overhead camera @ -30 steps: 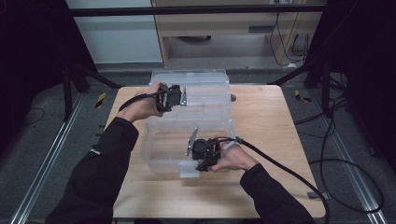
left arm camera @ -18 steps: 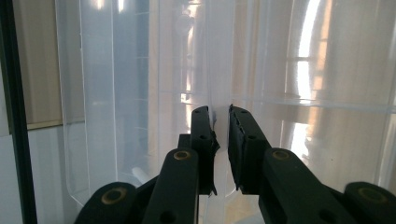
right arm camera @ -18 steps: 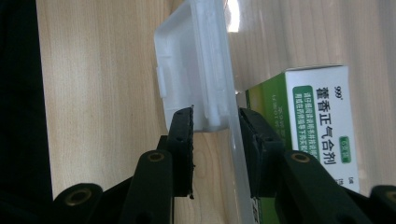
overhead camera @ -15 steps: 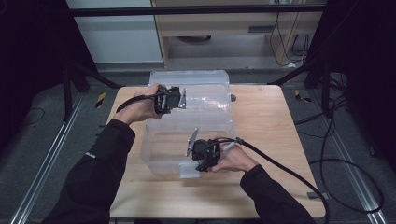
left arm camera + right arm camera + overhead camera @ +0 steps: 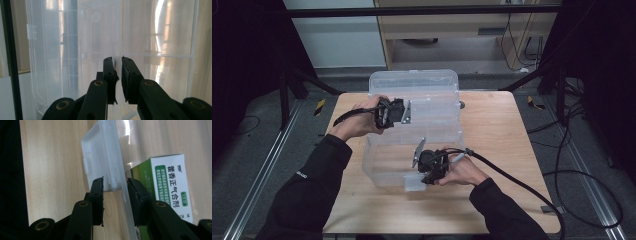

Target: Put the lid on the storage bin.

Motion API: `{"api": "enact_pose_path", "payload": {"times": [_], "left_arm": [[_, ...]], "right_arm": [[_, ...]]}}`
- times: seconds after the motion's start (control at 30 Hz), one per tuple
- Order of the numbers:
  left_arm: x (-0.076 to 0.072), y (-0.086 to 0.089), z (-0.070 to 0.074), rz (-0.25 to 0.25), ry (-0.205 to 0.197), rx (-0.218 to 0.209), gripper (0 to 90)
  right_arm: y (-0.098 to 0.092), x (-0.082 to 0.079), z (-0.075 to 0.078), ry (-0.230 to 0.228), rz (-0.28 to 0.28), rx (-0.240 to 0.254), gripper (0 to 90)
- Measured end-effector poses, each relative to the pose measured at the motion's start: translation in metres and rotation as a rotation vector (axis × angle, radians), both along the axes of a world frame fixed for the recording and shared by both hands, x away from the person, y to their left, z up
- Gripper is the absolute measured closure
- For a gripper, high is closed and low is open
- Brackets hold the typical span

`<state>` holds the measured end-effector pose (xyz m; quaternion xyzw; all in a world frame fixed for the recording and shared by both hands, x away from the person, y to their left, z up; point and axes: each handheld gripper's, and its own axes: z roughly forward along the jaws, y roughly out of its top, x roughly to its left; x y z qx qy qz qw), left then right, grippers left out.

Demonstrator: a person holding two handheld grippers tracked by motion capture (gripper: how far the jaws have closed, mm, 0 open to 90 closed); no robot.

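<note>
A clear plastic storage box [image 5: 382, 167] stands on the wooden table with its lid [image 5: 432, 82] swung up at the back. My left gripper [image 5: 411, 112] reaches in from the left at the lid's free edge. Its jaws have just been closing, and the thin clear edge [image 5: 115, 50] sits pinched between them [image 5: 118, 60]. My right gripper [image 5: 422, 179] points down at the box's front wall, shut [image 5: 115, 181] on the white latch flap [image 5: 102, 157] there. A green and white medicine carton [image 5: 170, 187] lies inside the box behind that wall.
The table [image 5: 502, 125] has bare wood to the right of the box and along its front edge. A thick black cable [image 5: 512, 175] trails from my right gripper across the table's right half. Metal rails and loose cables lie on the floor on both sides.
My left gripper has shifted slightly toward the near side with the lid's edge. My right gripper and the box's base have stayed where they were.
</note>
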<state>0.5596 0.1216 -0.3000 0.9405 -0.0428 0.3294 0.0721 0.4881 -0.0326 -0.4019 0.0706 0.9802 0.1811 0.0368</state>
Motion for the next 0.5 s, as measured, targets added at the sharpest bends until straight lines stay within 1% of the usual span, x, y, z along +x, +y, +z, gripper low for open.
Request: {"api": "enact_pose_path", "payload": {"times": [0.07, 0.17, 0.3, 0.33, 0.37, 0.4, 0.47, 0.5], "left_arm": [[-0.005, 0.000, 0.000, -0.004, -0.009, 0.001, 81.4], [-0.009, 0.001, -0.001, -0.004, -0.009, -0.003, 81.4], [-0.015, 0.002, -0.002, -0.008, -0.013, -0.011, 81.5], [-0.016, 0.002, -0.001, -0.006, -0.012, -0.001, 81.6], [-0.018, 0.003, -0.002, -0.006, -0.015, -0.005, 81.6], [-0.018, 0.003, -0.002, -0.011, -0.013, -0.017, 81.6], [-0.020, 0.004, -0.003, -0.013, -0.017, -0.024, 81.7], [-0.022, 0.004, -0.003, -0.011, -0.018, -0.018, 81.7]], "right_arm": [[0.000, 0.000, 0.000, -0.002, 0.002, 0.000, 67.1], [-0.001, 0.000, 0.000, -0.005, -0.003, 0.005, 67.1], [-0.001, 0.001, 0.000, 0.003, -0.001, 0.008, 67.0], [-0.001, 0.001, 0.000, 0.004, -0.001, 0.008, 67.0], [-0.001, 0.001, 0.000, 0.003, -0.001, 0.008, 67.0], [-0.001, 0.001, 0.000, 0.002, -0.003, 0.008, 67.0], [-0.001, 0.000, 0.000, 0.001, -0.004, 0.009, 67.0], [-0.001, 0.000, 0.000, 0.000, -0.004, 0.010, 66.9]]}}
